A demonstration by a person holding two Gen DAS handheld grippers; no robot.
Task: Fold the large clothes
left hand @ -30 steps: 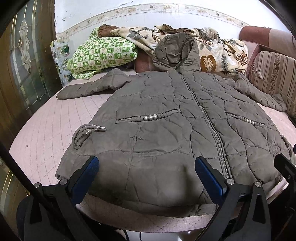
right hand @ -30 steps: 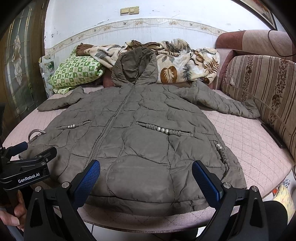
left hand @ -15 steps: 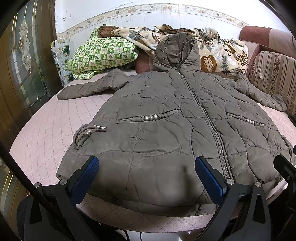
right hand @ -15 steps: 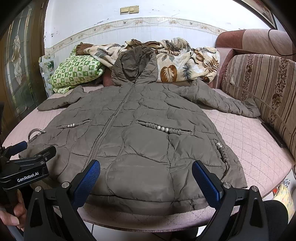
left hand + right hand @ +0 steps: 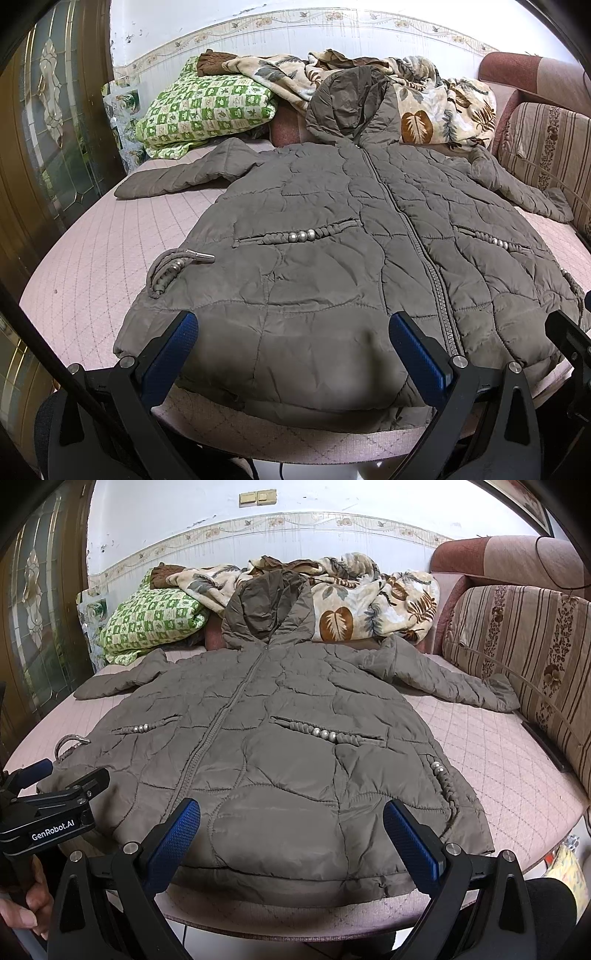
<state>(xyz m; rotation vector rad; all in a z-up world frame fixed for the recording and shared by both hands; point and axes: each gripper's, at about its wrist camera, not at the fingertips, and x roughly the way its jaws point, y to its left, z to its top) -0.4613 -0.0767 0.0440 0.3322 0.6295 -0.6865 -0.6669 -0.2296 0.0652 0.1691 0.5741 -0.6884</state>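
A wide bed (image 5: pixel 92 258) with a pink quilted cover fills both views, backed by a white wall (image 5: pixel 332 502) with a patterned border. A striped sofa back (image 5: pixel 524 638) runs along the right edge of the bed.

On the bed lies the coat (image 5: pixel 332 266), a large grey-brown padded one, front up, zipped closed and spread flat. Its hem is at the near edge of the bed, just in front of both grippers, and its hood (image 5: pixel 351 103) rests against the bedding at the far end. One sleeve (image 5: pixel 184 177) stretches out to the left over the pink cover; the other sleeve (image 5: pixel 443 679) reaches right, with its cuff near the sofa back. Each front pocket is trimmed with a braided cord and silver beads (image 5: pixel 303 234), and a looped cord with a metal tip (image 5: pixel 173 266) lies at the left side seam.

Behind the hood sit a leaf-print blanket (image 5: pixel 362 598), bunched up, and a green checked pillow (image 5: pixel 207 110) to the left of it.

The left gripper (image 5: pixel 293 349) hovers above the hem left of the zip, its blue-padded fingers spread wide and holding nothing. The right gripper (image 5: pixel 291 830) hovers above the hem right of the zip, likewise spread and empty. In the right wrist view a person's hand (image 5: pixel 33 904) grasps the left gripper's handle.
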